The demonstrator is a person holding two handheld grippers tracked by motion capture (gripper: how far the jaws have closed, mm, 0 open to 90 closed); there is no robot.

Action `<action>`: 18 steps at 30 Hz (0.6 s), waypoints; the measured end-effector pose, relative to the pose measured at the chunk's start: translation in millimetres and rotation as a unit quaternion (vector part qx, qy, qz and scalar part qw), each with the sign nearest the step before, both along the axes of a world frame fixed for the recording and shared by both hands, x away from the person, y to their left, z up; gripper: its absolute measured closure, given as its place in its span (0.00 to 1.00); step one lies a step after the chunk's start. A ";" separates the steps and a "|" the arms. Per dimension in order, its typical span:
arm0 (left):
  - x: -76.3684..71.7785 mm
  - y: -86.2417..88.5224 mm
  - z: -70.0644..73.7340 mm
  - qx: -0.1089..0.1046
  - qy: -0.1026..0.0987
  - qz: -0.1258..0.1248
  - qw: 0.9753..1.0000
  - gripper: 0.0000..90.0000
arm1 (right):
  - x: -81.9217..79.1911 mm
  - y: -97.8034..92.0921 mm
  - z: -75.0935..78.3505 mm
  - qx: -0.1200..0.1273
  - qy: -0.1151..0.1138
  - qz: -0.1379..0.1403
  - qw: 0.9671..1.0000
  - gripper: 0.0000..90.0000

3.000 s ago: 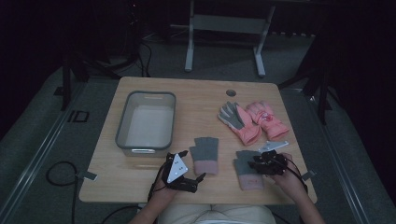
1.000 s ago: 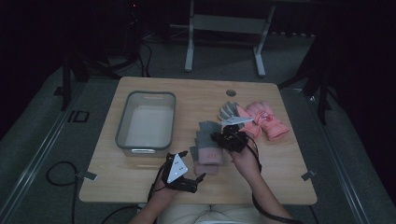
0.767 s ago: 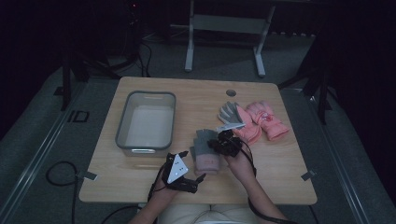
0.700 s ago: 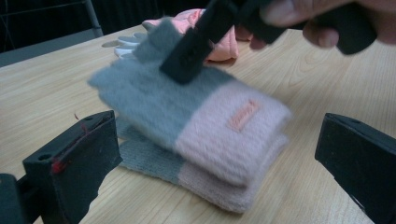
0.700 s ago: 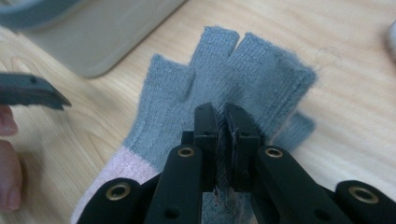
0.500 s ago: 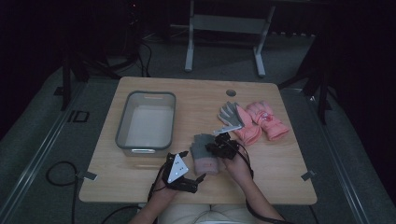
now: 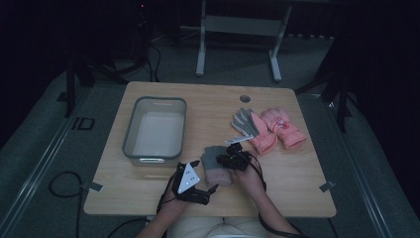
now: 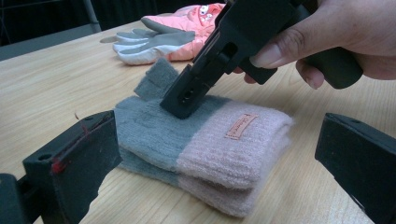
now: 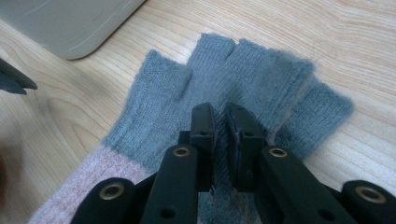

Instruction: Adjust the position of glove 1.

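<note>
Since three seconds ago, my right gripper carried the second grey-and-pink glove onto its twin near the table's front edge and pinches it; my left gripper waits open. Release only once edges match. Pink label unreadable

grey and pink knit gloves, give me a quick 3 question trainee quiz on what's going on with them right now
1. True or false: the two knit gloves lie stacked, one on the other.
2. What does the right tool pinch? A) the clear bin B) grey knit fabric of the top glove C) a pink ski glove
3. How do the left tool's jaws stand?

Key:
1. True: the left gripper view shows one lying on the other.
2. B. The bin and the ski gloves lie apart from it.
3. Open, one on each side of the stack, touching nothing.
</note>
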State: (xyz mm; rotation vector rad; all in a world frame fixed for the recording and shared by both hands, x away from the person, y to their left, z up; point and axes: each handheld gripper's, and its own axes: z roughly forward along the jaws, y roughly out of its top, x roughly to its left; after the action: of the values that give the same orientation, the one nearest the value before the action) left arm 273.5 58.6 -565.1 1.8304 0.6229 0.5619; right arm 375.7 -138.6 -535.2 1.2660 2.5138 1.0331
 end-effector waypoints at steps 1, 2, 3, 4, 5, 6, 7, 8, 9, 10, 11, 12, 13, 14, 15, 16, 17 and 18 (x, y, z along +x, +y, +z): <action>0.7 -0.7 0.2 0.007 0.003 -0.002 1.000 0.00 | -0.2 0.1 -1.7 -0.002 -0.001 -0.001 1.000 0.85; 1.2 -0.9 0.3 0.011 0.005 -0.004 1.000 0.00 | -0.6 -0.1 -3.1 -0.002 -0.002 -0.004 1.000 0.84; 1.6 -1.2 0.3 0.013 0.007 -0.006 1.000 0.00 | -1.0 -0.5 -4.2 -0.002 -0.005 -0.004 1.000 0.82; 1.6 -1.2 0.3 0.013 0.007 -0.006 1.000 0.00 | -1.3 -0.8 -4.8 0.000 -0.007 -0.005 1.000 0.80; 2.0 -1.2 0.4 0.014 0.009 -0.007 1.000 0.00 | -1.5 -0.9 -4.9 0.000 -0.008 -0.006 1.000 0.79; 3.0 -0.9 0.4 0.017 0.012 -0.016 1.000 0.00 | -1.6 -1.1 -4.8 -0.001 -0.009 -0.005 1.000 0.77; 3.1 -0.8 0.5 0.021 0.013 -0.019 1.000 0.00 | -1.9 -1.7 -3.9 0.001 -0.008 -0.006 1.000 0.74; 3.1 -0.8 0.5 0.021 0.013 -0.019 1.000 0.00 | -1.9 -1.7 -3.9 0.001 -0.008 -0.006 1.000 0.74; 2.8 -1.6 2.5 0.042 0.009 -0.025 0.999 0.00 | -3.5 -5.0 0.4 0.009 -0.015 -0.002 1.000 0.75; 2.8 -1.6 2.5 0.042 0.009 -0.025 0.999 0.00 | -3.5 -5.0 0.4 0.009 -0.015 -0.002 1.000 0.75; 2.1 -1.5 7.1 0.042 0.003 -0.027 0.999 0.00 | -5.6 -10.5 6.9 0.016 -0.025 -0.003 1.000 0.73; 2.1 -1.3 9.7 0.036 0.002 -0.036 0.999 0.00 | -6.1 -13.7 11.0 0.020 -0.029 -0.005 0.999 0.71; 2.3 -1.9 12.2 0.030 0.005 -0.045 0.999 0.00 | -5.9 -17.7 15.5 0.023 -0.035 -0.007 0.999 0.67; 2.9 -3.4 14.8 0.033 0.014 -0.048 0.998 0.00 | -5.3 -21.8 20.0 0.029 -0.040 -0.009 0.999 0.65; 2.7 -5.1 17.2 0.039 0.018 -0.048 0.998 0.03 | -4.3 -26.2 24.6 0.034 -0.043 -0.011 0.998 0.65; 2.7 -5.1 17.2 0.039 0.018 -0.048 0.998 0.04 | -4.3 -26.2 24.6 0.034 -0.043 -0.011 0.998 0.65; 2.2 -7.1 19.2 0.046 0.020 -0.047 0.998 0.04 | -2.7 -30.5 28.9 0.037 -0.046 -0.012 0.998 0.63; 0.8 -12.4 24.2 0.065 0.025 -0.049 0.996 0.04 | 0.4 -36.8 36.4 0.038 -0.049 -0.013 0.998 0.59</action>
State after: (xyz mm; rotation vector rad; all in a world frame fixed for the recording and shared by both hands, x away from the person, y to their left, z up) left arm 274.4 46.2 -540.9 1.9918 0.5373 0.5024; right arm 376.0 -175.5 -498.8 1.2324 2.4017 1.1661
